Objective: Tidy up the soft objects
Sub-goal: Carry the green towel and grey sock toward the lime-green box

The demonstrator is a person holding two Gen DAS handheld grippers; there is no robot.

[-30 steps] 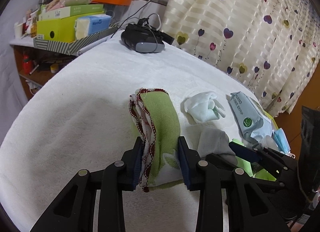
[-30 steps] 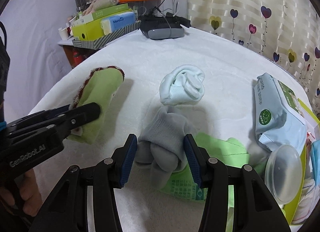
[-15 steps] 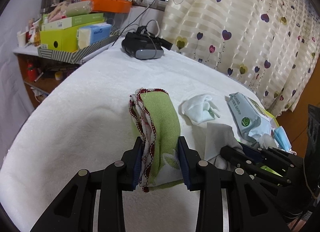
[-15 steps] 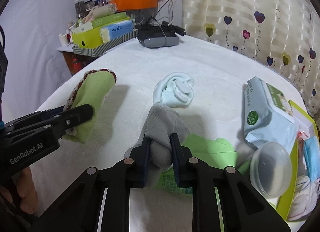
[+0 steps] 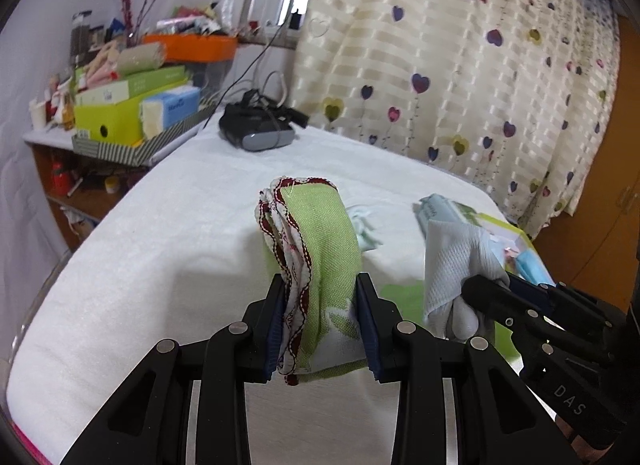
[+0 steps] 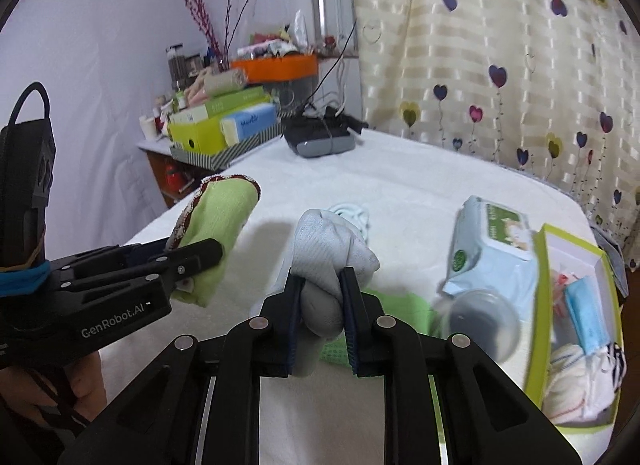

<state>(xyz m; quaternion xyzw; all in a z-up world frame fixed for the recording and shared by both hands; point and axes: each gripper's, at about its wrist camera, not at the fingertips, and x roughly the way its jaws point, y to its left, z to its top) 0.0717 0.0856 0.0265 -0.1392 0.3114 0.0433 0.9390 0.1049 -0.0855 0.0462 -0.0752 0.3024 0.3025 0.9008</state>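
- Step in hand: both picks look done; each gripper carries a soft item clear of the white surface (image 6: pixel 420 193), so this reads as the carry stage toward a drop spot
- Left gripper (image 5: pixel 322 325) pinches a folded green cloth (image 5: pixel 320 245) with a red-and-white scalloped edge; pads press on both sides, and the fold stands up past the fingertips
- Right gripper (image 6: pixel 322 315) has just been closing and now pinches a grey sock (image 6: pixel 328 257), bunched, with a lump bulging above the pads and a tail drooping below
- Held items sit side by side, near but apart; green cloth to the left, grey sock to the right
- Left on the surface: a pale rolled sock (image 6: pixel 354 213) just behind the grey one, flat green fabric (image 6: pixel 400 305) below it, a wet-wipes pack (image 6: pixel 492 249) to the right
- Likely target: green-rimmed box (image 6: pixel 560 241) at near right, already holding soft items and a blue mask; this is a guess, destination not shown
- Next move needs: swing right over the box, avoid the wipes pack and clear lid (image 6: pixel 476 317), let go low so the bundles stay folded
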